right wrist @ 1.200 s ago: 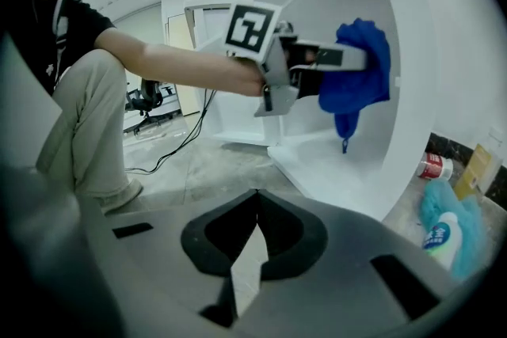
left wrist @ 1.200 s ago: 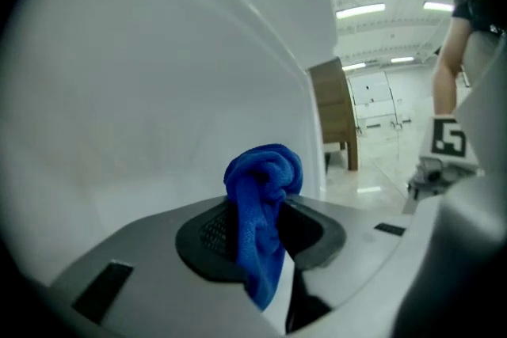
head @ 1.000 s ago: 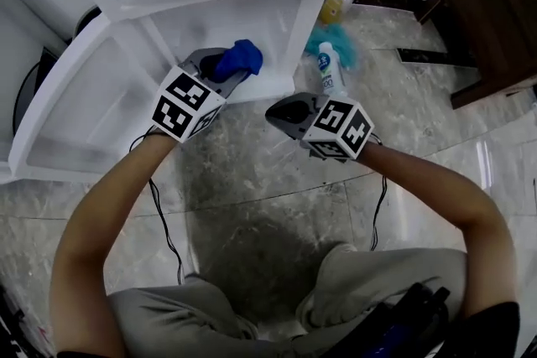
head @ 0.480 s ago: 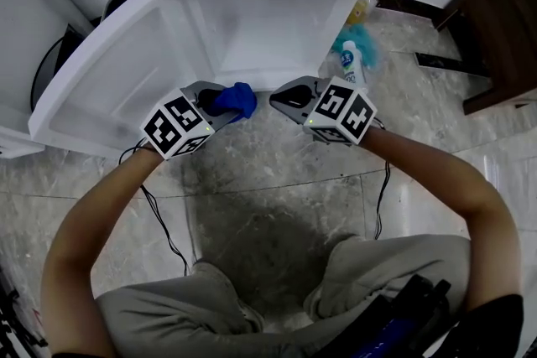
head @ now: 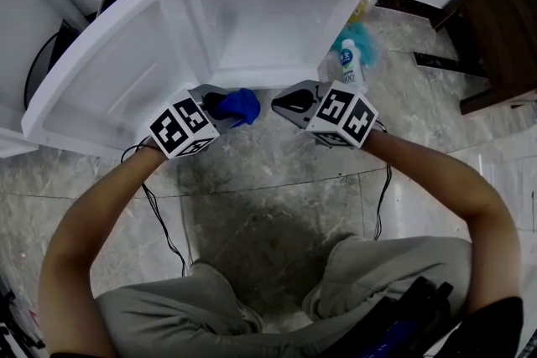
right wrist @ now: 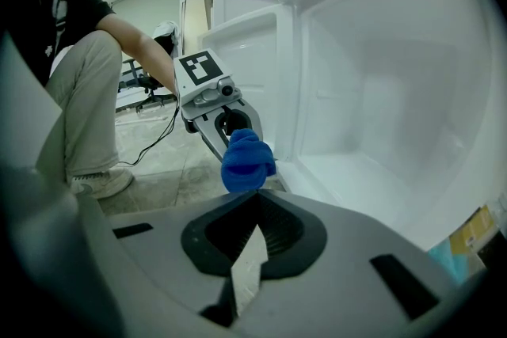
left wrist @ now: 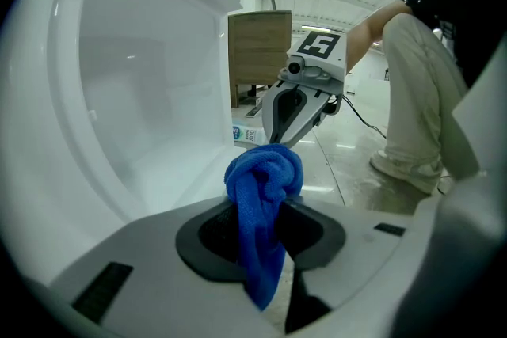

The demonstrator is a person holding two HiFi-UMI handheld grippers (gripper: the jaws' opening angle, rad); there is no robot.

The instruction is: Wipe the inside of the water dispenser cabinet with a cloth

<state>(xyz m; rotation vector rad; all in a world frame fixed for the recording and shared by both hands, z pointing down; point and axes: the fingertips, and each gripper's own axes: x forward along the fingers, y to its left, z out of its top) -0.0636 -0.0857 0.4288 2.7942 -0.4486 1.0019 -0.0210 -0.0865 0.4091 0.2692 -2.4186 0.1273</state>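
The white water dispenser cabinet [head: 268,29] stands open, its door [head: 109,88] swung out to the left. My left gripper [head: 225,107] is shut on a bunched blue cloth [head: 241,106], just outside the cabinet's lower front edge. In the left gripper view the cloth [left wrist: 265,178] bulges from between the jaws and hangs below them, with the cabinet's inner wall [left wrist: 142,91] to the left. My right gripper [head: 284,102] is shut and empty, facing the cloth from the right. The right gripper view shows the cloth [right wrist: 247,161] in the left gripper [right wrist: 238,140] beside the cabinet's interior [right wrist: 380,107].
A white spray bottle [head: 347,63] and a teal fluffy item [head: 362,38] sit on the marble floor [head: 277,172] to the right of the cabinet. Dark wooden furniture [head: 495,21] stands at the far right. My knees [head: 377,272] are close below, and cables trail from both grippers.
My left gripper has drawn back from the cabinet's floor with the cloth and now sits lower, outside the opening. The right gripper has shifted slightly toward it.
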